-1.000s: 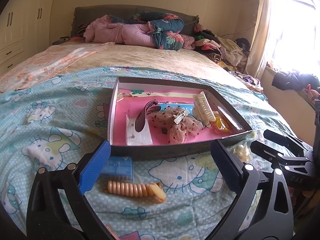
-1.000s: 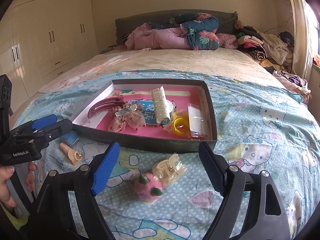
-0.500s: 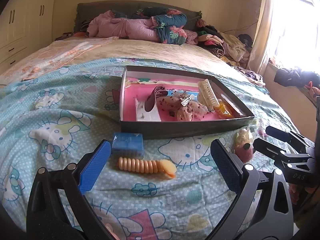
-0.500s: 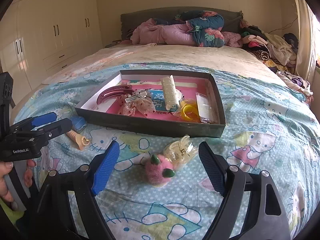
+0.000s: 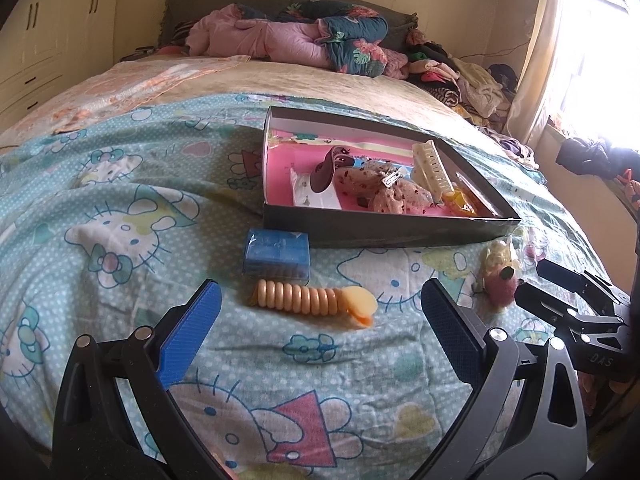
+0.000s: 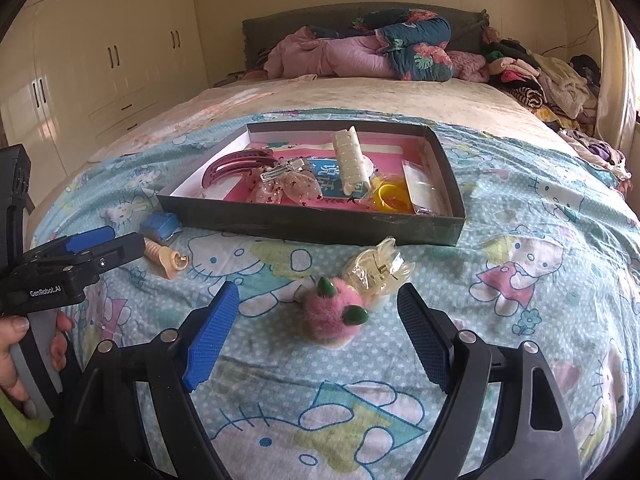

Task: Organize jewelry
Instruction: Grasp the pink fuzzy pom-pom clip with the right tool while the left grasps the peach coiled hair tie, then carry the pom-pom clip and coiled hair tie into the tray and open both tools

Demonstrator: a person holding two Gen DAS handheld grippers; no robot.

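A dark shallow box (image 5: 384, 232) (image 6: 304, 222) with a pink floor lies on the bed and holds hair clips, a bow and small packets. In front of it lie a blue packet (image 5: 277, 255) (image 6: 160, 225), a peach coil hair tie (image 5: 316, 300) (image 6: 166, 258), a pink fuzzy clip (image 6: 334, 318) (image 5: 500, 284) and a clear claw clip (image 6: 378, 268). My left gripper (image 5: 320, 332) is open and empty, just short of the coil tie. My right gripper (image 6: 316, 332) is open and empty, with the pink fuzzy clip between its fingertips.
The bed is covered by a teal cartoon-print blanket (image 5: 120, 240). Piled bedding (image 6: 360, 52) and clothes (image 6: 540, 76) lie at the headboard. White wardrobes (image 6: 80, 64) stand on the left, a bright window (image 5: 600, 40) on the right.
Both grippers have pulled back toward the foot of the bed and lowered; the box looks farther away. The loose items in front of it now sit nearer the fingertips. Jaws stayed open.
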